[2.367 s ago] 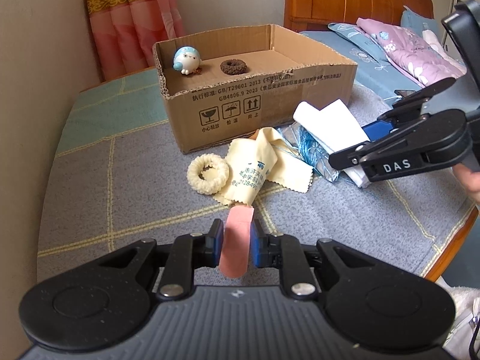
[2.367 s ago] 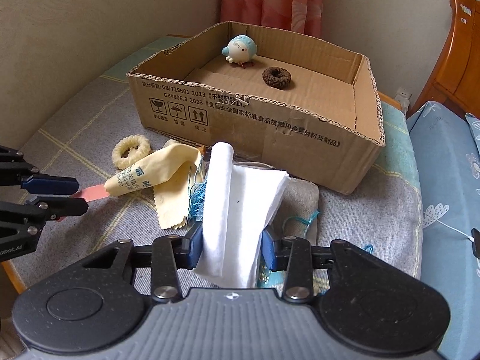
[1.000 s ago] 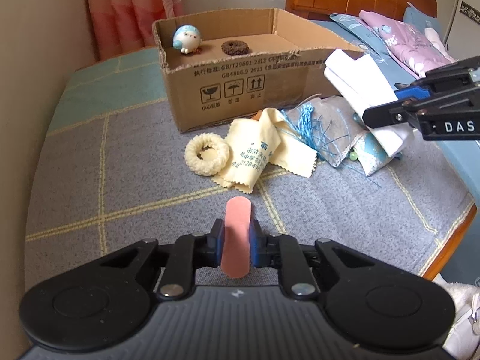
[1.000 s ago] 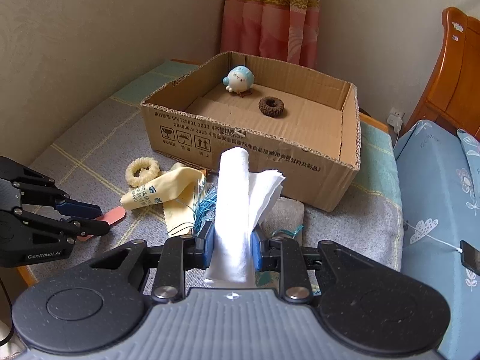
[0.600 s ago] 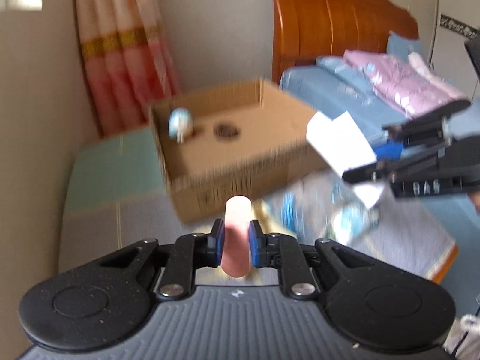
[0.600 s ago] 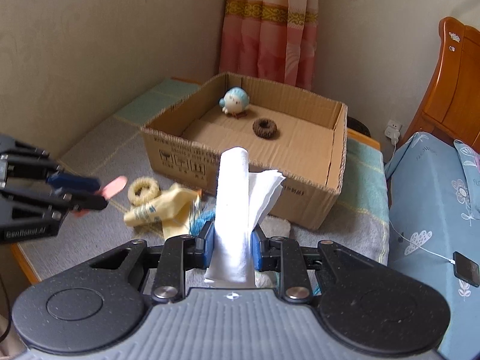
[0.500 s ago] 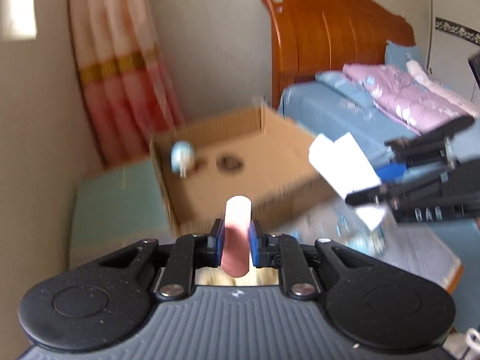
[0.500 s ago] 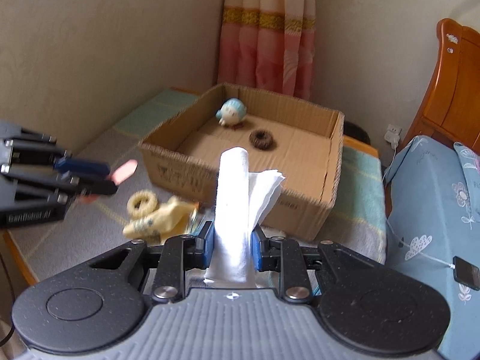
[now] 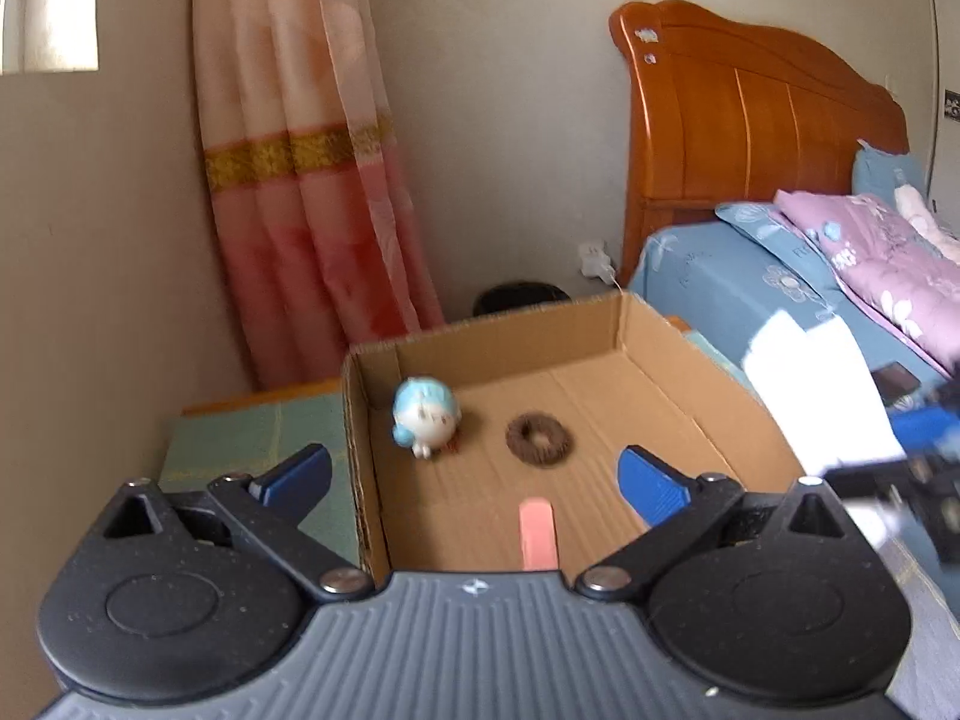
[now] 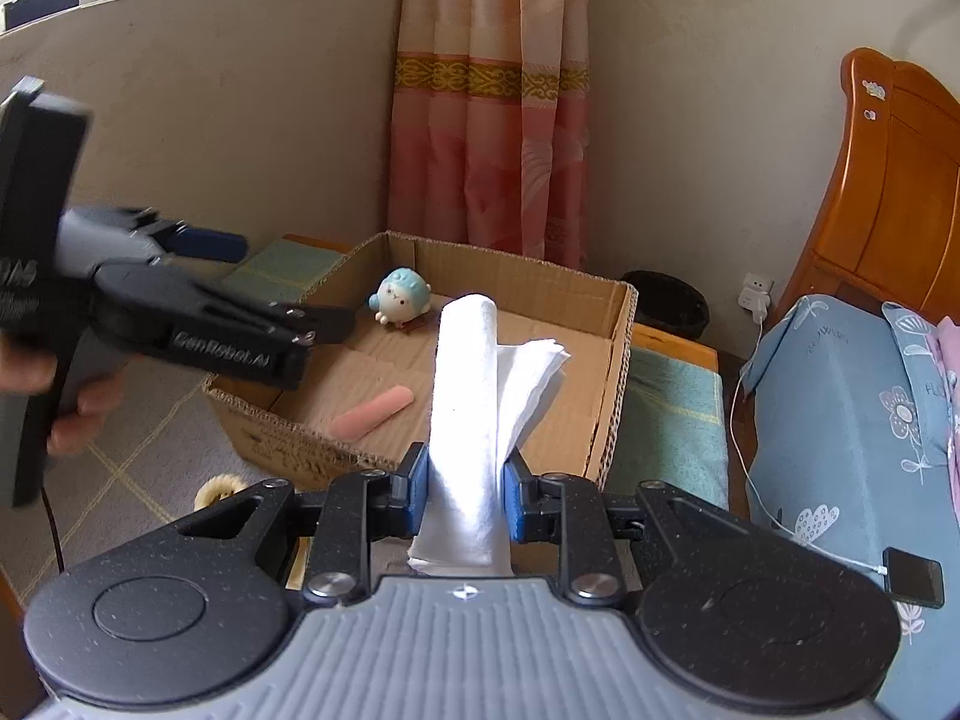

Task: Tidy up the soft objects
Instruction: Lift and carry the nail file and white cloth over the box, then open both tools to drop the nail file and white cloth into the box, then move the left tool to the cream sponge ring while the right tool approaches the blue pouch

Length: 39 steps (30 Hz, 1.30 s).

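Observation:
My left gripper [image 9: 474,474] is open above the cardboard box [image 9: 666,354]; it also shows in the right wrist view [image 10: 288,312]. The pink strip [image 9: 536,534] lies on the box floor below it, also seen in the right wrist view [image 10: 375,411]. A blue-and-white plush toy [image 9: 425,416] and a brown ring [image 9: 538,439] sit at the back of the box. My right gripper [image 10: 465,486] is shut on a folded white cloth [image 10: 474,420], held up in front of the box's right side [image 10: 618,372].
A cream ring [image 10: 219,489] lies on the grey blanket in front of the box. A pink curtain [image 9: 300,192] hangs behind. A wooden headboard [image 9: 750,144] and a blue-covered bed [image 9: 780,288] stand on the right. A black bin [image 10: 666,300] sits on the floor.
My left gripper has risen over the box and opened, and the pink strip has dropped onto the box floor. My right gripper has lifted the white cloth toward the box.

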Each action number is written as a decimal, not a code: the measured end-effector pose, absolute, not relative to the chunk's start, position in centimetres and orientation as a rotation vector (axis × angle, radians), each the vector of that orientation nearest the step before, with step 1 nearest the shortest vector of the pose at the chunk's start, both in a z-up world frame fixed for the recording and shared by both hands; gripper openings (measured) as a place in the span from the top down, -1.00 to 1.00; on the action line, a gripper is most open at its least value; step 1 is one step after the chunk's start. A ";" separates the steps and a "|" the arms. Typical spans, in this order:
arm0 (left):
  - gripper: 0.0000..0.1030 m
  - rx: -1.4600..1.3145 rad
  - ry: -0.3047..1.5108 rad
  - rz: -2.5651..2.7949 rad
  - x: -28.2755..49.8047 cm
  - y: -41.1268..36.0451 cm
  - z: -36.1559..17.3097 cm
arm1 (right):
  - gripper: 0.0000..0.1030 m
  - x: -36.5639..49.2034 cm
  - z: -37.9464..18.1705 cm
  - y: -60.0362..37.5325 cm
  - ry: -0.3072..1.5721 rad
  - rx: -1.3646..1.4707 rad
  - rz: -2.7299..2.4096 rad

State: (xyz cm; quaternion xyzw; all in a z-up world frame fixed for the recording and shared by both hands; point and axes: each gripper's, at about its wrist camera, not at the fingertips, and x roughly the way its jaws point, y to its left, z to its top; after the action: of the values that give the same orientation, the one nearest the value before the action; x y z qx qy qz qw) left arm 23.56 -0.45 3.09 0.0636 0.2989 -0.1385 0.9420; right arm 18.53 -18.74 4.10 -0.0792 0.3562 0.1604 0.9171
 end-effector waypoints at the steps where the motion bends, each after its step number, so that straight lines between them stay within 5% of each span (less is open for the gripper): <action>1: -0.97 0.124 0.623 -0.289 23.3 -0.3 3.0 | 0.43 18.9 4.2 -18.7 0.731 -0.161 0.329; 16: -0.97 0.040 0.719 -0.233 16.4 2.4 0.3 | 0.41 28.8 3.4 -18.6 0.779 -0.107 0.312; 17: -0.97 0.041 0.723 -0.231 16.3 2.4 0.3 | 0.33 29.7 3.3 -18.4 0.783 -0.102 0.308; 19: -0.97 0.044 0.727 -0.218 16.1 2.6 0.2 | -0.20 31.0 3.2 -18.2 0.774 -0.094 0.308; 20: -0.97 0.048 0.725 -0.212 16.0 2.7 0.3 | -0.65 31.5 3.2 -18.2 0.767 -0.087 0.297; 21: -0.97 0.050 0.722 -0.207 16.0 2.9 0.3 | -0.83 31.8 3.2 -18.2 0.757 -0.083 0.289; 39: -0.97 0.087 0.728 -0.208 14.2 3.6 -0.3 | -0.92 23.8 2.2 -19.2 0.767 -0.105 0.306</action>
State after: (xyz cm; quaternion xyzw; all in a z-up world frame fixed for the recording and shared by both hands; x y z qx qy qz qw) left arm 14.18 3.59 -0.30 0.0425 0.3552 -0.1016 0.9283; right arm 23.83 -19.17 2.20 -0.0511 0.3727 0.1484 0.9146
